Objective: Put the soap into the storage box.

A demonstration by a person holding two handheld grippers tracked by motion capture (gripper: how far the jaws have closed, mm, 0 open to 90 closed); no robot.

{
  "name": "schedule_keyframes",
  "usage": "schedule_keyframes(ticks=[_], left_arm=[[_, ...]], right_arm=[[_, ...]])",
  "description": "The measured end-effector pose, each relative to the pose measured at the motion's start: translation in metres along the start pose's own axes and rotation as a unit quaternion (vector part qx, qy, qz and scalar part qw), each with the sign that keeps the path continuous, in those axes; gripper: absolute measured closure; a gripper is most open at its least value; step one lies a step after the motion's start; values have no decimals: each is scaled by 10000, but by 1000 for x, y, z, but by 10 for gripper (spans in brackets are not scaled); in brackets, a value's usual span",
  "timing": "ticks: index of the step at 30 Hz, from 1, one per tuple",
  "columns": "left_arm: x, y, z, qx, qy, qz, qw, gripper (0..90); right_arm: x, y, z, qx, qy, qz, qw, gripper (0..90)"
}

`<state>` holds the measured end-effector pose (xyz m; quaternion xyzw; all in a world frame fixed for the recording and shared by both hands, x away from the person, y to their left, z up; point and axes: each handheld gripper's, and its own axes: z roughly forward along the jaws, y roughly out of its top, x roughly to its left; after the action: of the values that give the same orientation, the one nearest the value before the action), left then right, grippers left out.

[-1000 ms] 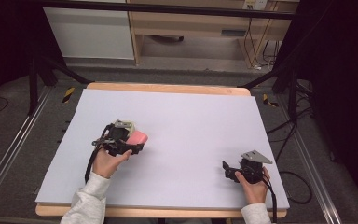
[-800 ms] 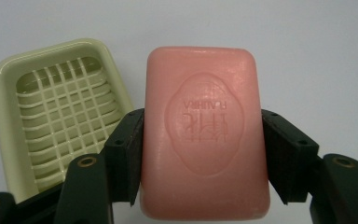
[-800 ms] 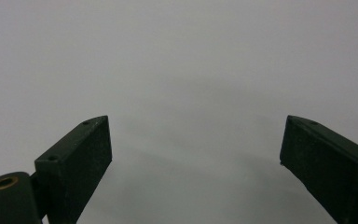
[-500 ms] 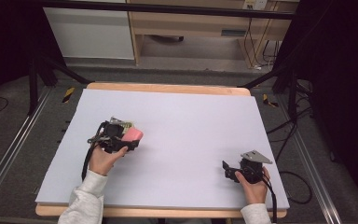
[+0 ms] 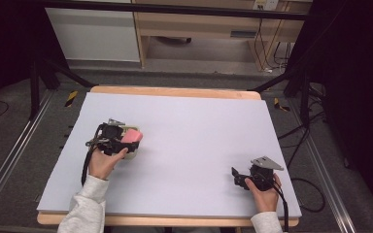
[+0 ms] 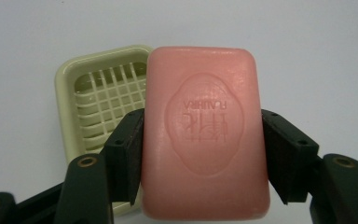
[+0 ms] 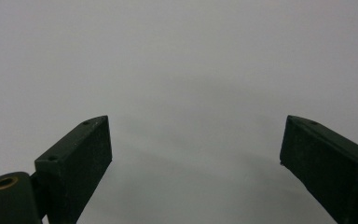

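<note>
A pink soap bar (image 6: 205, 135) with an embossed oval sits between the jaws of my left gripper (image 6: 203, 158), both pads pressed on its long sides. Behind and under it lies a pale green soap dish (image 6: 102, 102) with a slotted grid floor, partly hidden by the soap. In the high view the left gripper (image 5: 126, 138) holds the soap bar (image 5: 132, 135) just above the soap dish (image 5: 132, 155) at the table's left-middle. My right gripper (image 5: 237, 177) rests near the front right, jaws wide apart; the right gripper (image 7: 196, 144) has nothing between its jaws.
The table top is a white board (image 5: 194, 121) on a wooden base with its edge (image 5: 175, 91) showing at the back. Metal rails (image 5: 9, 160) run along the floor on both sides. Cables (image 5: 301, 145) trail at the right.
My left gripper has drifted a little to the left and away with the soap still in it. The right gripper has stayed put.
</note>
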<state>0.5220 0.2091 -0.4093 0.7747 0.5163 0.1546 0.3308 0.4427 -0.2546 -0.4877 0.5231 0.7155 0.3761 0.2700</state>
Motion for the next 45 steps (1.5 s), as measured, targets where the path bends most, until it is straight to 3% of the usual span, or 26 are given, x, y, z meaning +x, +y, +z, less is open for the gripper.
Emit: schedule_keyframes(ticks=[19, 45], left_arm=[[19, 4, 16, 31, 300, -177, 9994, 373], [29, -2, 33, 214, 466, -330, 9981, 373]], right_arm=[[0, 0, 0, 23, 32, 45, 10000, 93], [0, 0, 0, 16, -1, -8, 10000, 94]])
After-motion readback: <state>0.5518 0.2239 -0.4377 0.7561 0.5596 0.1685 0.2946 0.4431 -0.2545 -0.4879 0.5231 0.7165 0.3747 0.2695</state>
